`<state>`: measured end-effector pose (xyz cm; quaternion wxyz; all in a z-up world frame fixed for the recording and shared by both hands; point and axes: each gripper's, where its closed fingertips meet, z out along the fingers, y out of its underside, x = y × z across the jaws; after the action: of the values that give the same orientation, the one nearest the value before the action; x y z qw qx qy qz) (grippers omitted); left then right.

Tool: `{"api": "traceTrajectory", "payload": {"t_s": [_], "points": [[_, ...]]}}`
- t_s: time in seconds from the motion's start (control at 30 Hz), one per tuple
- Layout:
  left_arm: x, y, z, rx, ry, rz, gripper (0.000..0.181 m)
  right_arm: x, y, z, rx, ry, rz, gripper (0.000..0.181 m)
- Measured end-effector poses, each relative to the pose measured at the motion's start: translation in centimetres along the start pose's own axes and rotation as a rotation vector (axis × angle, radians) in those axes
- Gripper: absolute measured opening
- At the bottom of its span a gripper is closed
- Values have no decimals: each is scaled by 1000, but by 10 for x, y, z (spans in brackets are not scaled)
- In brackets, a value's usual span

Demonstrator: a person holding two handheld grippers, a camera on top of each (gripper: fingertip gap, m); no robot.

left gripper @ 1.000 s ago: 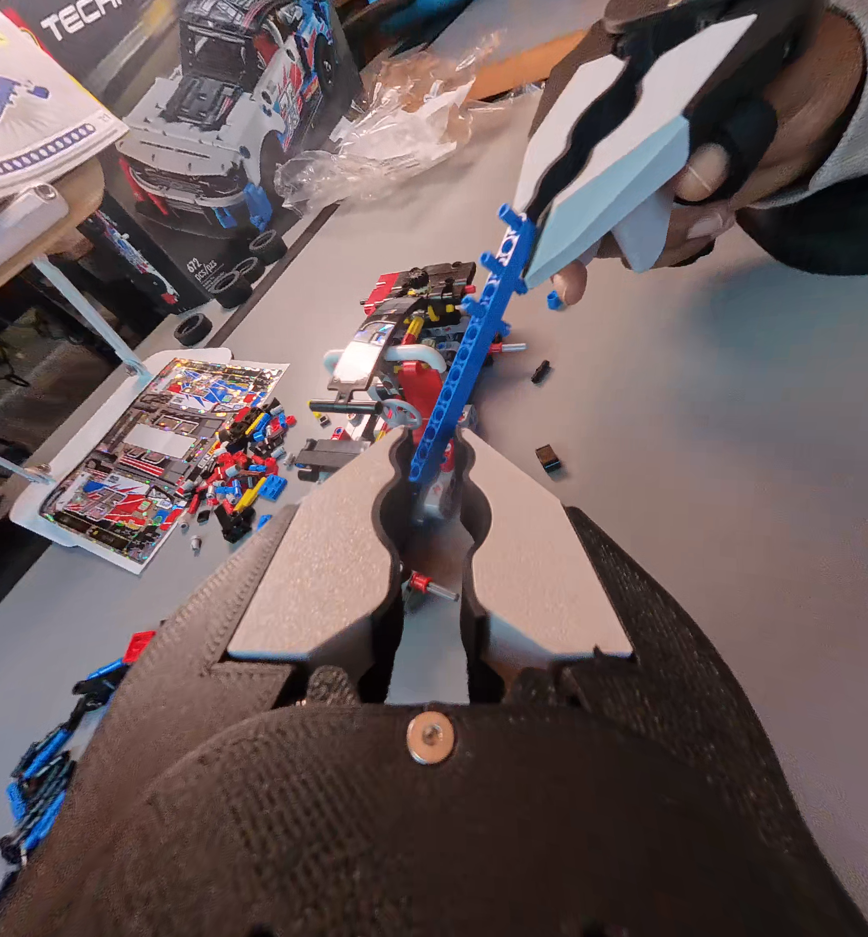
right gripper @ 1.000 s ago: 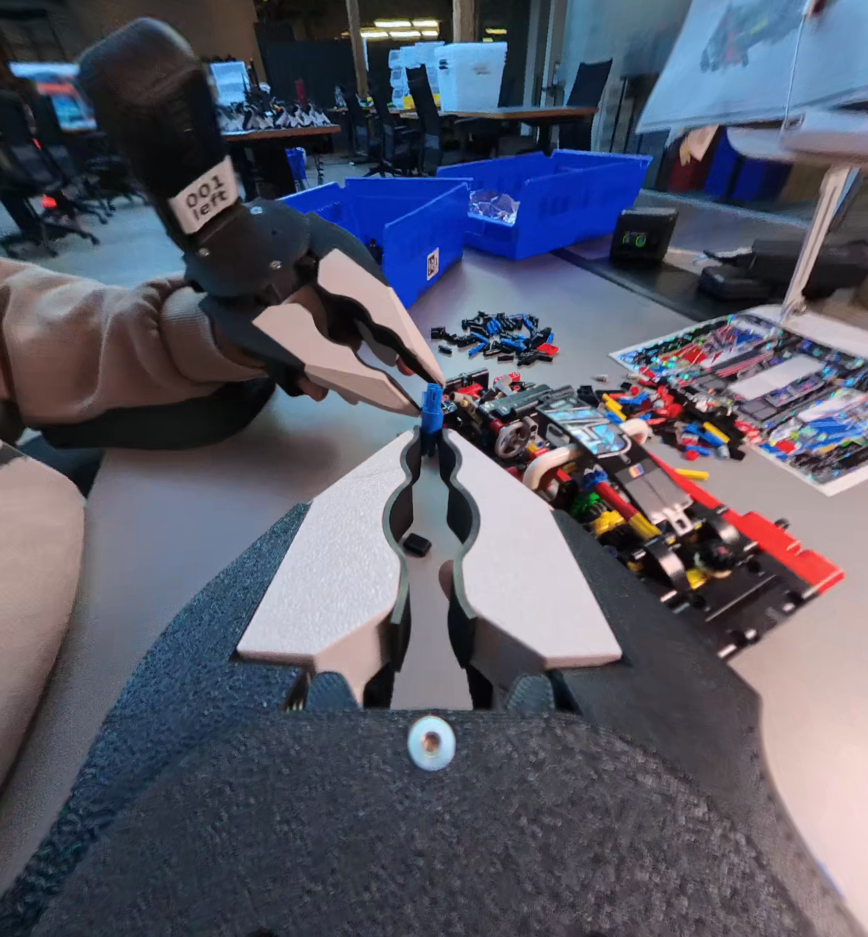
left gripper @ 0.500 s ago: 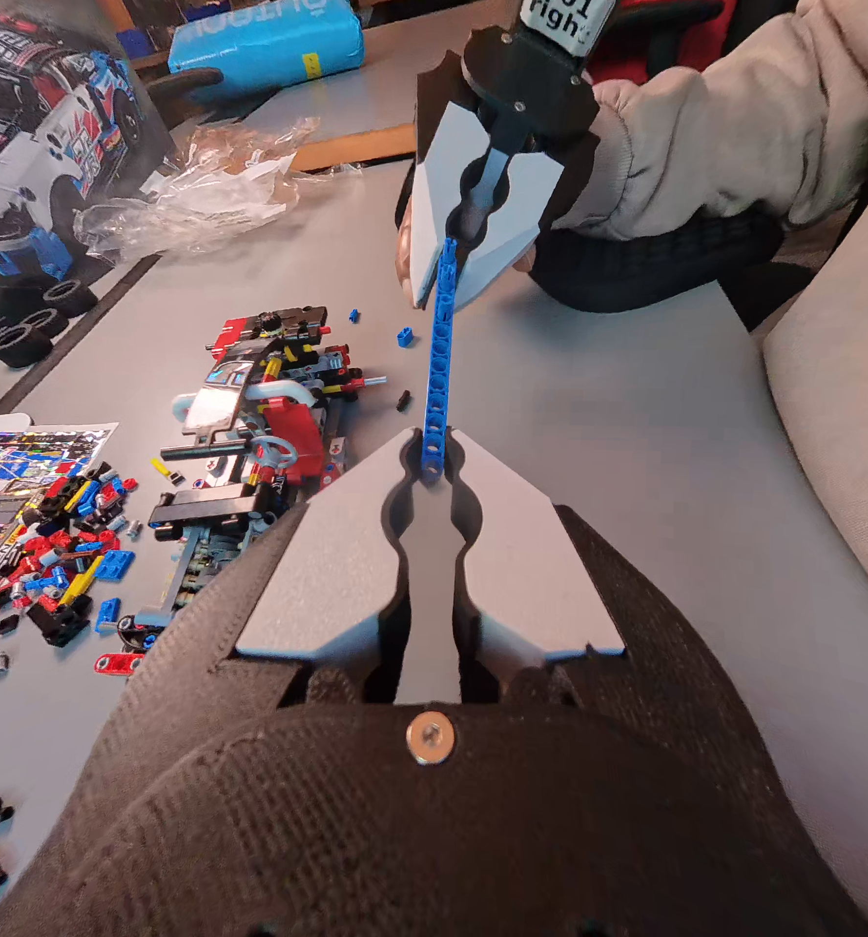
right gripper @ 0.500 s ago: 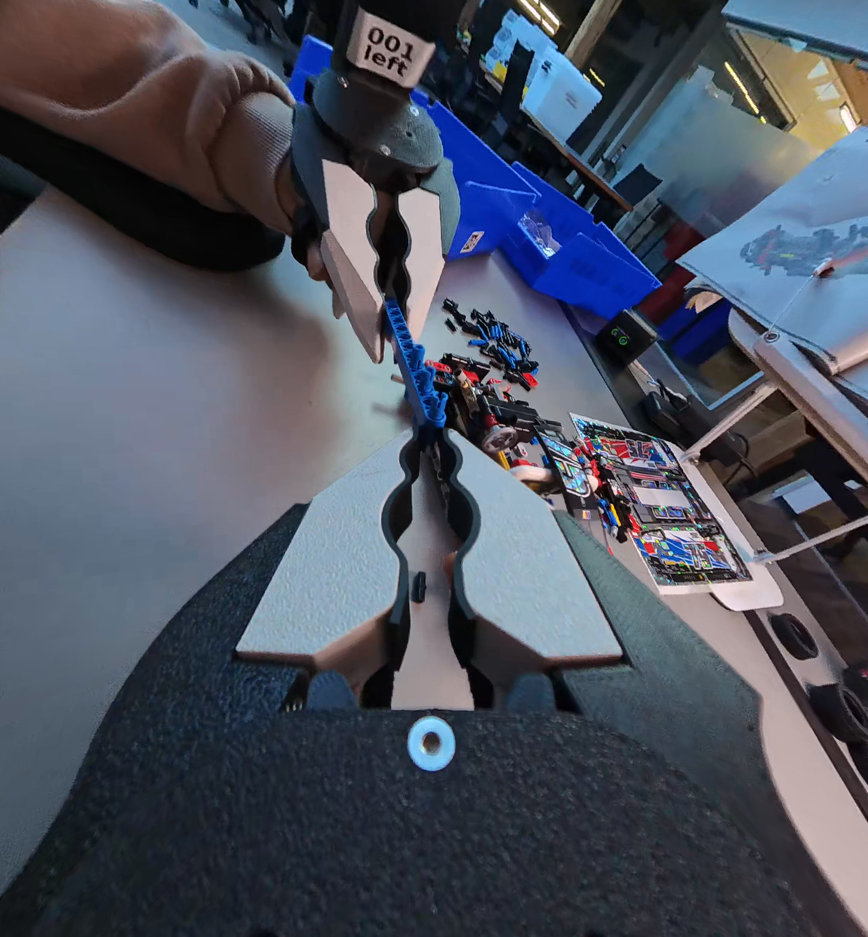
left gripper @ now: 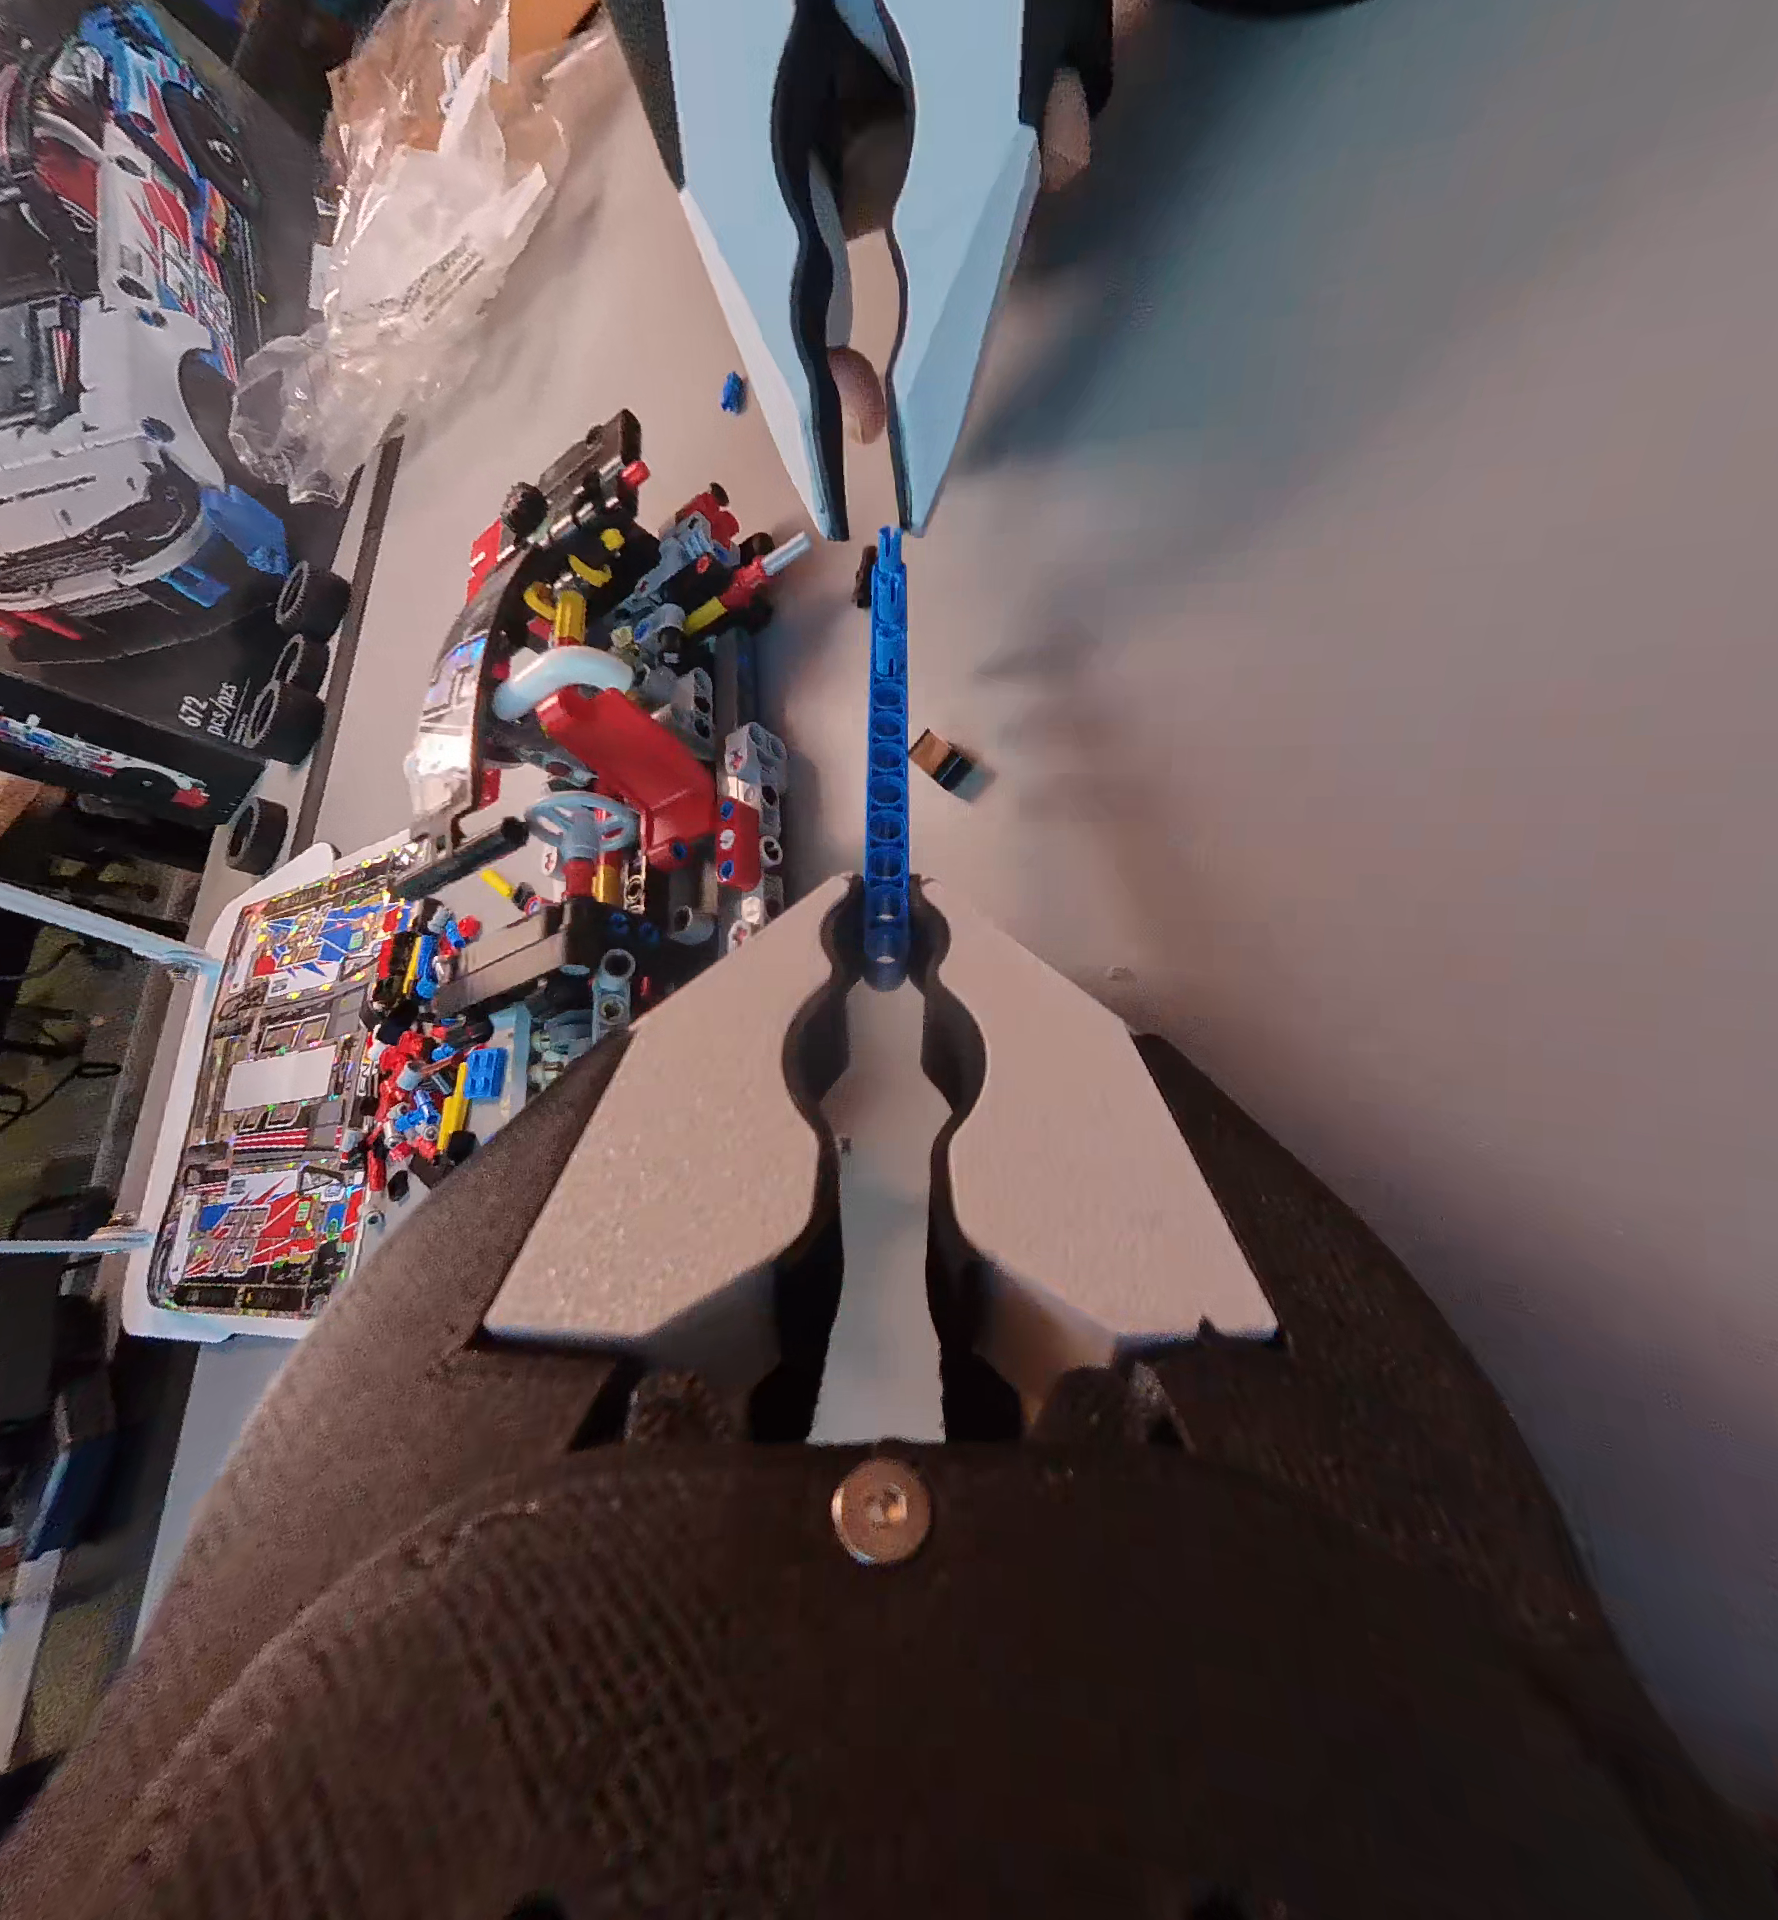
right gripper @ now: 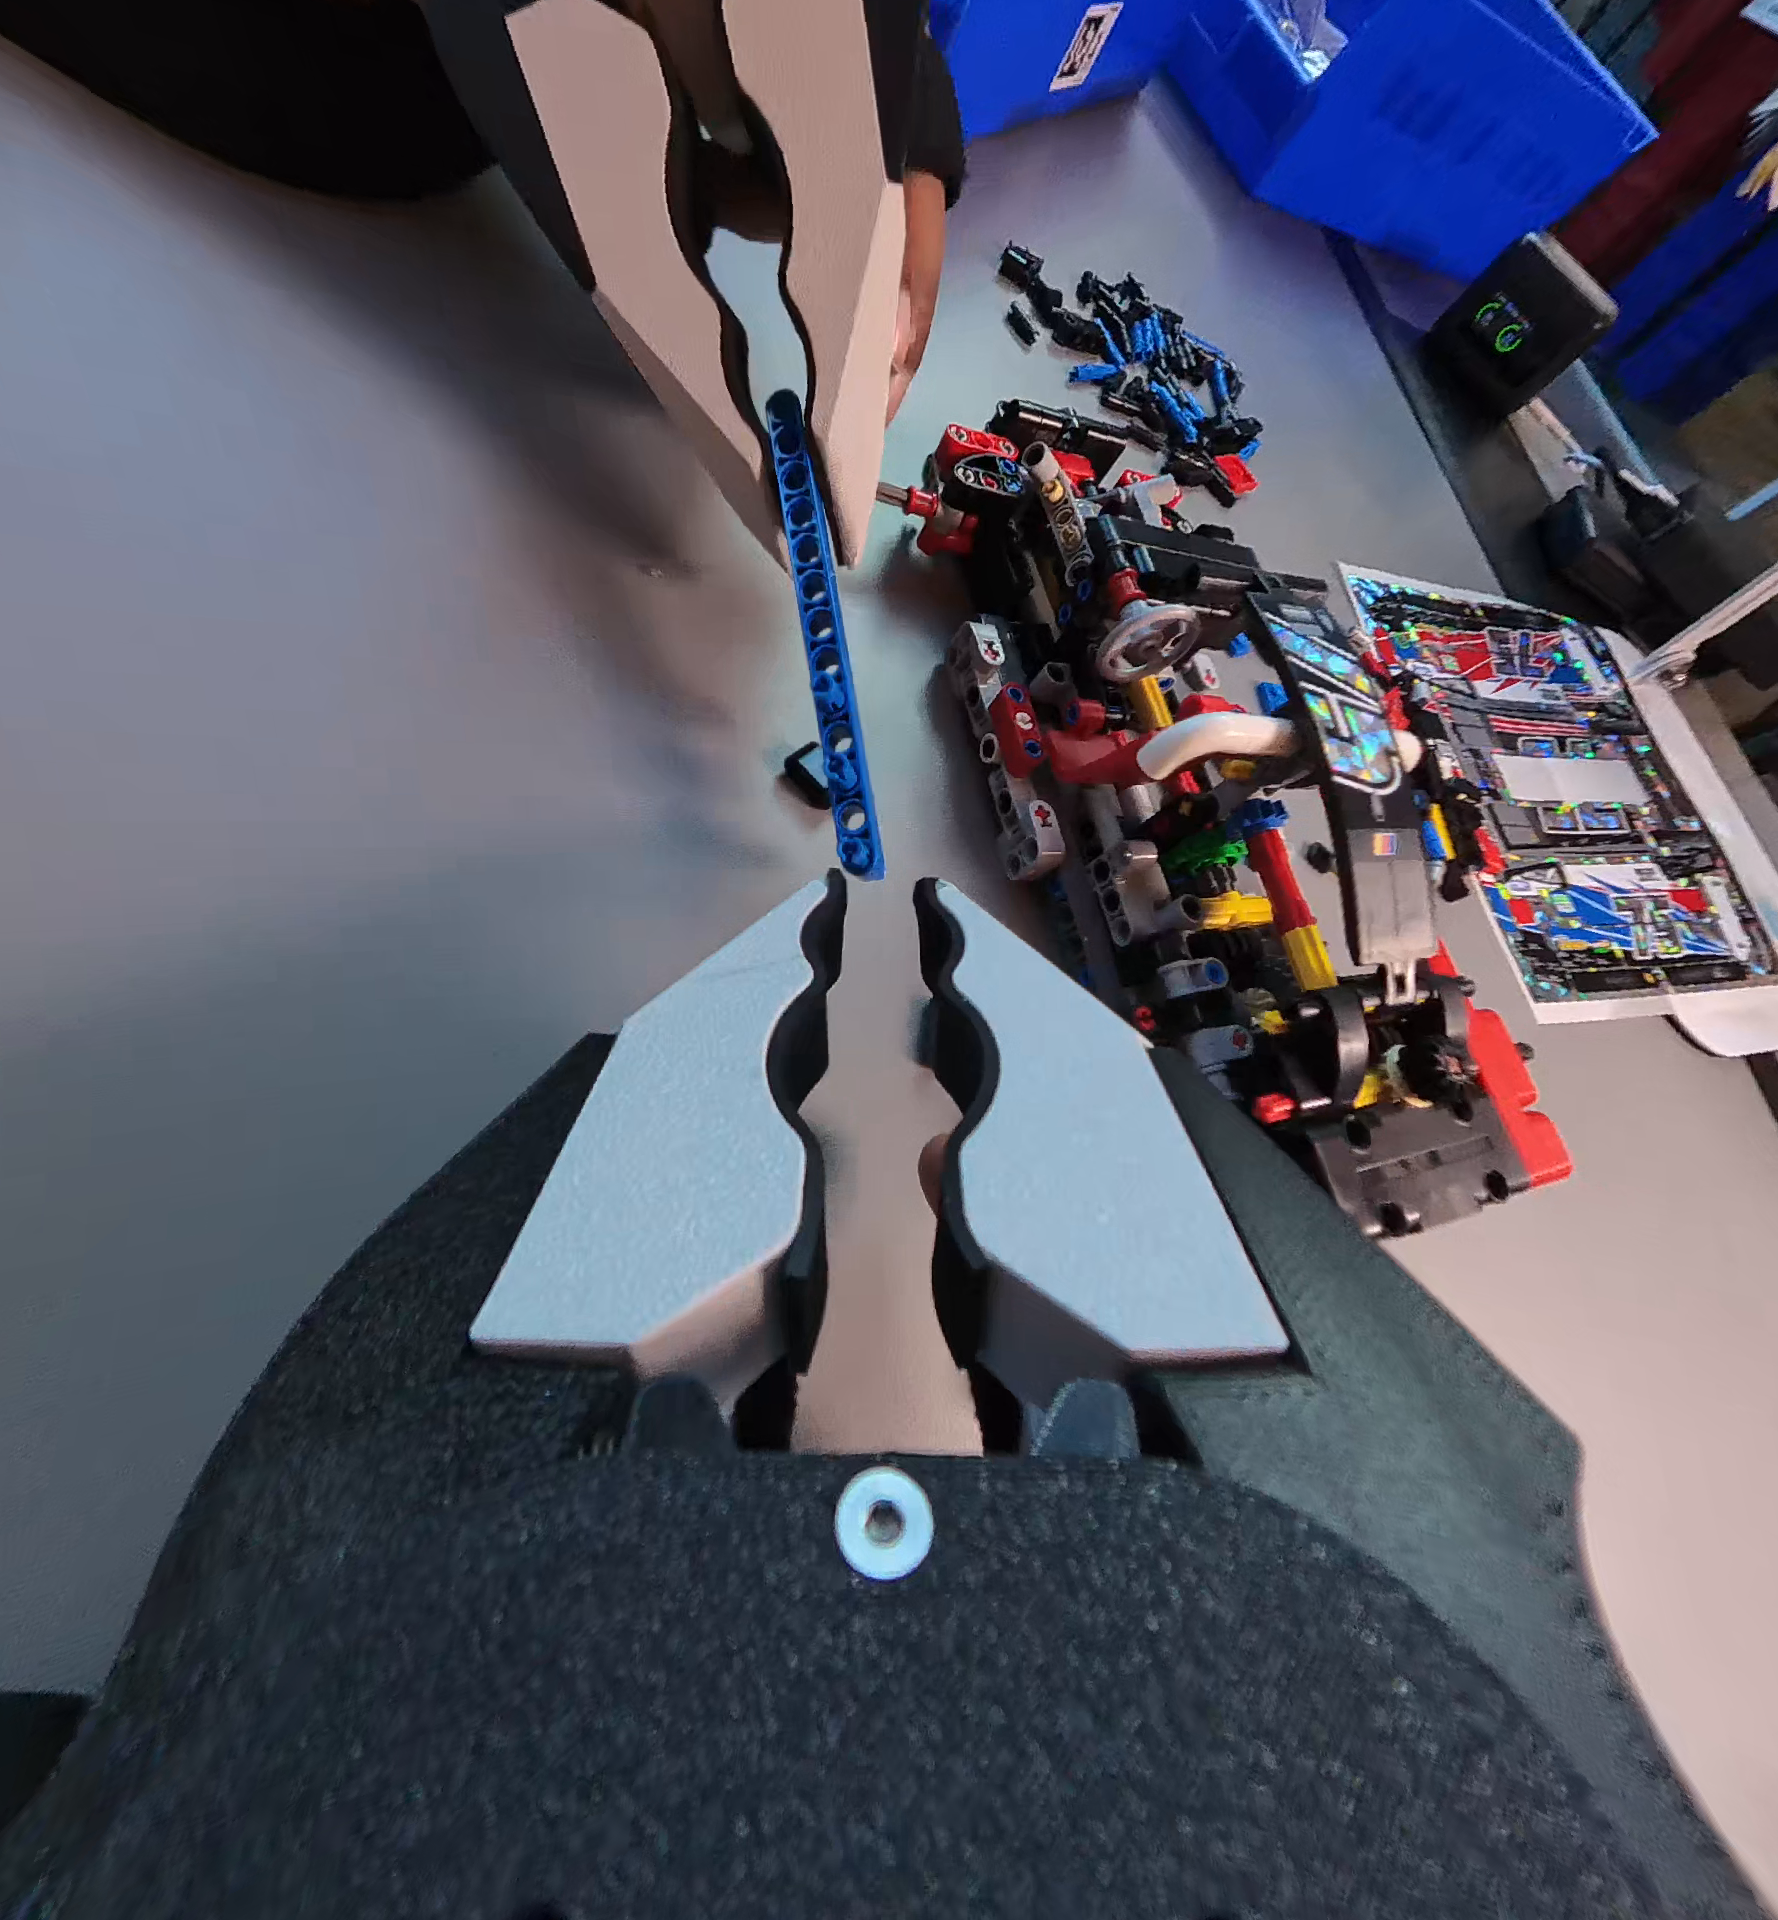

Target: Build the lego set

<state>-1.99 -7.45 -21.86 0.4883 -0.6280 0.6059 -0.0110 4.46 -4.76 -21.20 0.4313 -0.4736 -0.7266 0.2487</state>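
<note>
Sticker sheet [left gripper: 261,1101]: far left, at the table's edge.
Car frame [left gripper: 615,769]: half-built, on the grey table [left gripper: 1384,727].
Left gripper [left gripper: 883,935]: tips clamped on one end of the blue beam [left gripper: 887,727].
Right gripper [right gripper: 880,896]: tips slightly apart, just off the beam's free end, holding nothing.

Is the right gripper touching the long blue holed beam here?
Apart. The right wrist view shows the right gripper open, with grey table visible between its fingertips and the long blue holed beam.
</note>
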Motion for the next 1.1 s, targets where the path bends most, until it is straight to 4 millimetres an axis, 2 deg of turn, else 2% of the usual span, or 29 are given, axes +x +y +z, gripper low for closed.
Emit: {"api": "traceTrajectory", "payload": {"t_s": [0.2, 0.47, 0.6, 0.7, 0.8, 0.9, 1.0, 1.1], "points": [[11, -2, 0, 12, 63, 3, 6, -5, 5, 1, -15, -46, 44, 14], [28, -12, -10, 98, 244, -165, 18, -15, 11, 5, -60, -83, 28, 14], [27, -13, -15, 121, 299, -276, 23, -16, 10, 5, -57, -92, 35, 14], [24, -4, -11, 90, 293, -311, 25, -15, 10, 5, -62, -94, 44, 15], [29, 3, -7, 42, 309, -315, 25, -18, 11, 5, -80, -110, 51, 19], [34, 5, -4, 13, 323, -300, 17, -23, 12, 6, -111, -150, 66, 27], [33, 6, -3, 0, 320, -308, 7, -24, 13, 7, -130, -160, 64, 28], [35, 7, -5, -7, 333, -317, 7, -24, 13, 6, -130, -161, 73, 28]]}}
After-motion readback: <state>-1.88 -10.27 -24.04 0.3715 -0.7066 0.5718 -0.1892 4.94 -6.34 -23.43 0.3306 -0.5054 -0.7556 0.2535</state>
